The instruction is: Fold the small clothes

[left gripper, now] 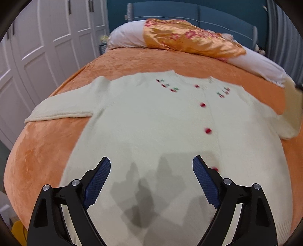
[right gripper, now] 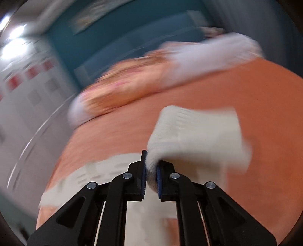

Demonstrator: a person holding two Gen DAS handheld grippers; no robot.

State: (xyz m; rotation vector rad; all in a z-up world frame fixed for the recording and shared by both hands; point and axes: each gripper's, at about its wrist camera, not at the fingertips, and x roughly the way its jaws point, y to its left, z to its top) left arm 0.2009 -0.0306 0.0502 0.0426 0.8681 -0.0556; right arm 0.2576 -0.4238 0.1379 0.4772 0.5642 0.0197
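Observation:
A small cream cardigan [left gripper: 151, 117] with red buttons lies face up on the orange bedspread [left gripper: 43, 155]. Its left sleeve [left gripper: 62, 109] lies spread flat. My left gripper [left gripper: 151, 166] is open and empty, hovering over the cardigan's lower body. My right gripper [right gripper: 151, 166] is shut on the cardigan's right sleeve [right gripper: 197, 136] near its cuff and holds it lifted above the bed. That raised sleeve also shows at the right edge of the left wrist view [left gripper: 291, 111]. The right wrist view is blurred by motion.
A white pillow [left gripper: 125, 37] and an orange floral satin cushion [left gripper: 189, 39] lie at the head of the bed. White wardrobe doors [left gripper: 37, 47] stand on the left. A blue headboard [left gripper: 198, 13] is behind.

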